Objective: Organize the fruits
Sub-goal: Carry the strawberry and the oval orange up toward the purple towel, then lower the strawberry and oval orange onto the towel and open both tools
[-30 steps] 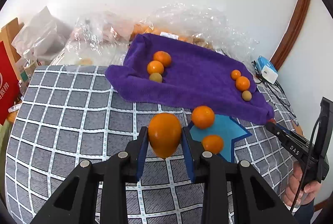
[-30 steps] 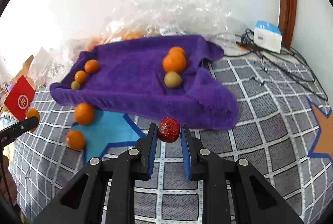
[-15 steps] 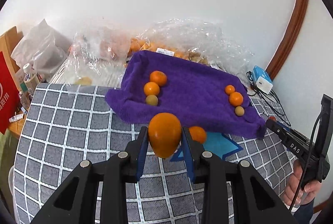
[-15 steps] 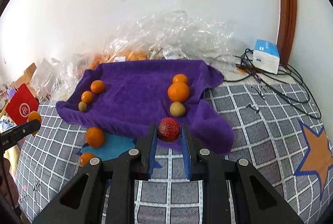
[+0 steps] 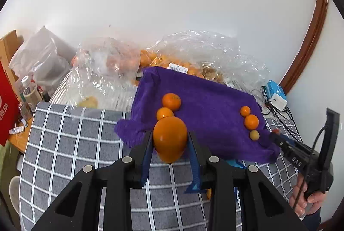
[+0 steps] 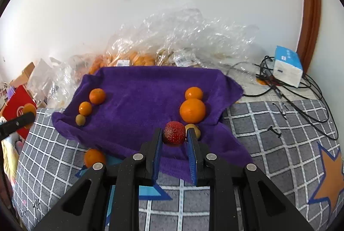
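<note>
- Left gripper (image 5: 169, 140) clamped on smooth oval orange fruit (image 5: 169, 140), carried toward left row on rumpled purple towel (image 5: 206, 102).
- Right gripper (image 6: 174, 136) clamped on speckled round red fruit (image 6: 174, 132), poised beside right row for sorting.

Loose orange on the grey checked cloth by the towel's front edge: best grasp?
Take the loose orange across its widest middle, coming from above with fingers left and right. It is round and sits clear of the purple towel, so both sides look free. Both grippers are full: left gripper holds the large orange, right gripper the red fruit.
</note>
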